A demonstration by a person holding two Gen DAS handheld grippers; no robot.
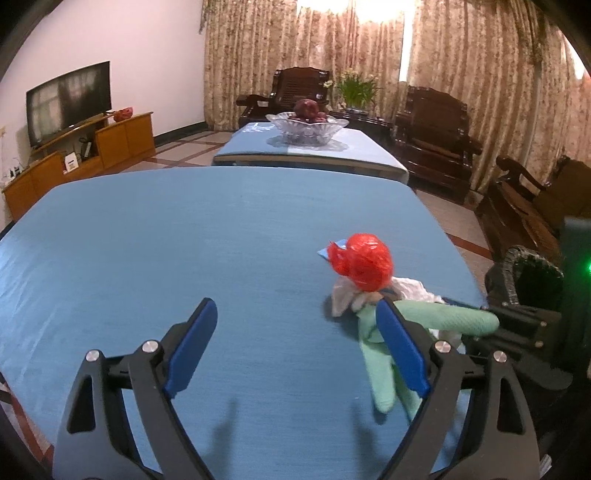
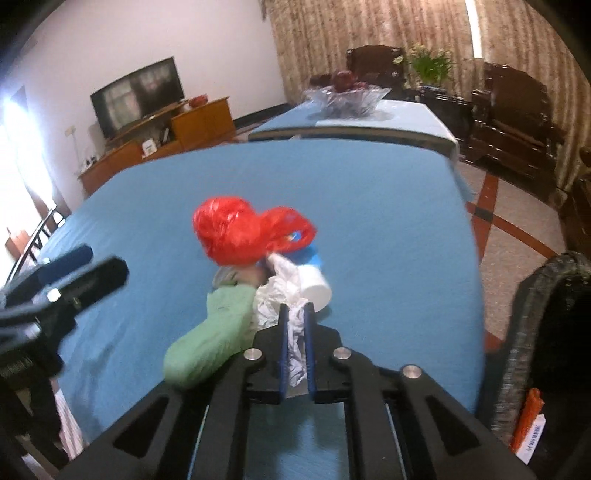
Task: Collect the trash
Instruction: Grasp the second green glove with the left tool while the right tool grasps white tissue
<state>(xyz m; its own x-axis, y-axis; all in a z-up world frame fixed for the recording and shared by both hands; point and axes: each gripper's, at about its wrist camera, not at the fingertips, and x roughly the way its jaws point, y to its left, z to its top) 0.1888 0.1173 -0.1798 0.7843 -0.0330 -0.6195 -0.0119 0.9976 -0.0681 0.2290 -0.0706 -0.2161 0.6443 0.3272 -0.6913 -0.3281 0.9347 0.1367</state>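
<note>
Trash bundle (image 2: 258, 266) pinched by white tissue in right claw (image 2: 295, 332), seemingly for transfer to bin (image 2: 535, 295) beside surface (image 1: 184, 240); left claw (image 1: 295, 325) held wide, empty.

Right gripper (image 2: 296, 314) low in centre frame, jaws nearly together, pinching crumpled white tissue (image 2: 295, 347) between blue pads (image 2: 282, 354). Just beyond, a heap of trash on blue table (image 2: 388, 229): red plastic bag (image 2: 236, 232) on top, white cup (image 2: 316, 290) tipped on its side at right, touching the tissue, green cloth (image 2: 210, 332) at left, trailing toward the near edge. Left gripper (image 2: 79, 271) at the left border, blurred, apart from the heap. Black trash bin (image 2: 539, 332) at right, beside the table edge, orange-and-white item (image 2: 530, 424) inside. Farther back, glass fruit bowl (image 2: 347, 98) on a second table (image 2: 417, 118), television (image 2: 138, 96) on wooden cabinet (image 2: 192, 125), dark wooden chairs (image 2: 513, 114) before curtains (image 2: 332, 33).
</note>
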